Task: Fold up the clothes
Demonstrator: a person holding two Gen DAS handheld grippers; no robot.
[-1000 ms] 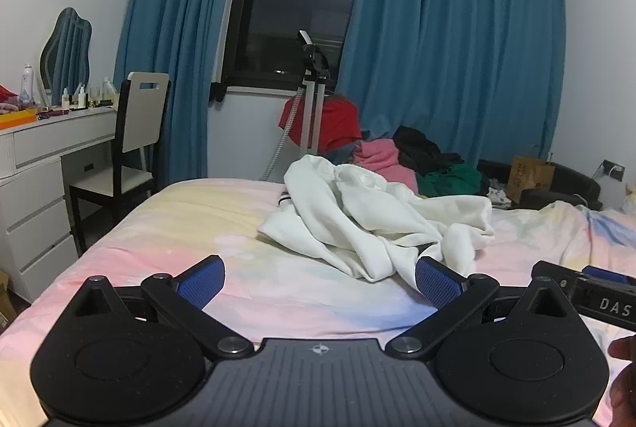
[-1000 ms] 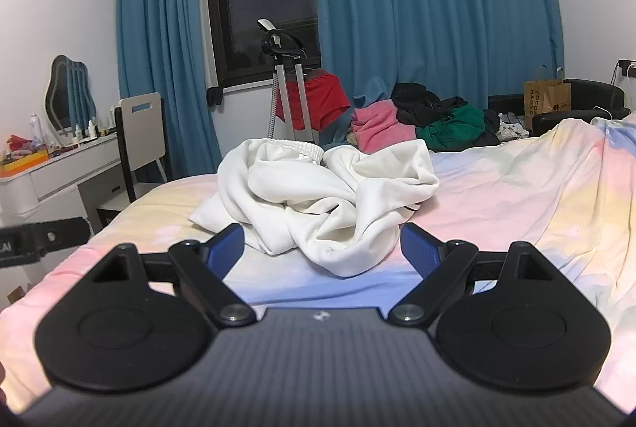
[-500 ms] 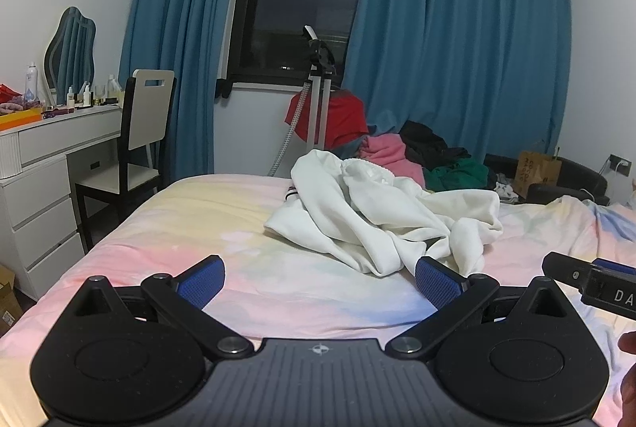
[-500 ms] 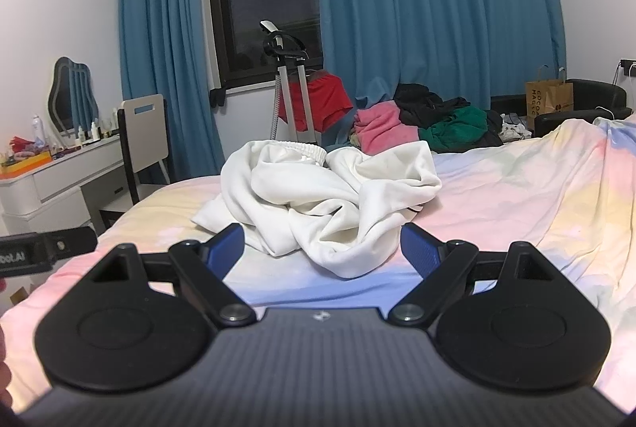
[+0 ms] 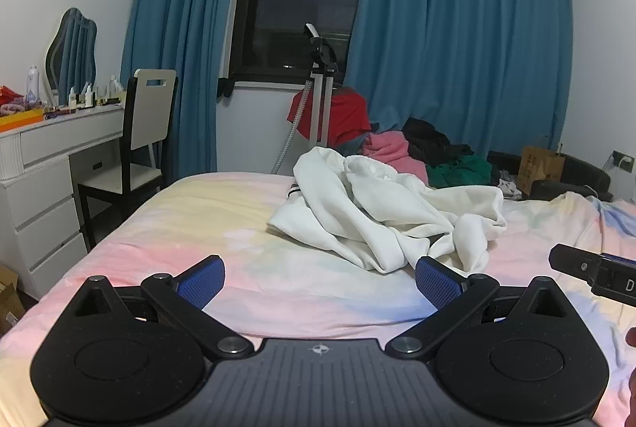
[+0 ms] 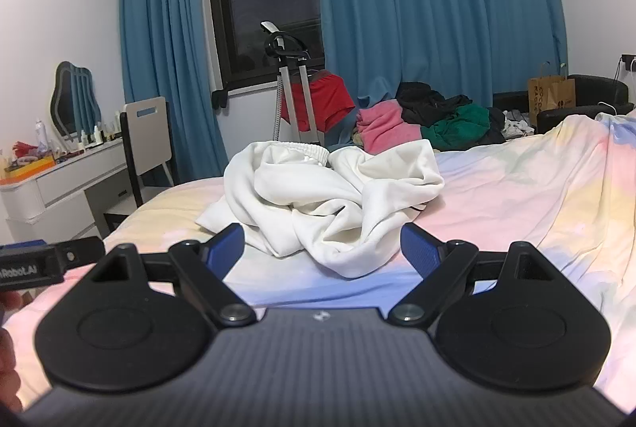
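Note:
A crumpled white garment (image 5: 381, 212) with an elastic waistband lies in a heap on the pastel tie-dye bedsheet (image 5: 190, 228); it also shows in the right wrist view (image 6: 330, 200). My left gripper (image 5: 320, 282) is open and empty, hovering over the sheet just short of the garment's near edge. My right gripper (image 6: 322, 252) is open and empty, its blue pads either side of the garment's near folds, above them. The right gripper's body (image 5: 592, 272) shows at the left view's right edge; the left gripper's body (image 6: 43, 264) shows at the right view's left edge.
A pile of pink, black and green clothes (image 6: 429, 121) lies beyond the bed's far edge, beside a garment steamer stand (image 5: 320, 89) with a red garment. A white dresser (image 5: 43, 165) and chair (image 5: 139, 145) stand left. A paper bag (image 6: 550, 95) and dark seat are at the right.
Both grippers have moved a little closer to the white garment and slightly upward. Both stay open and empty. The garment has not moved.

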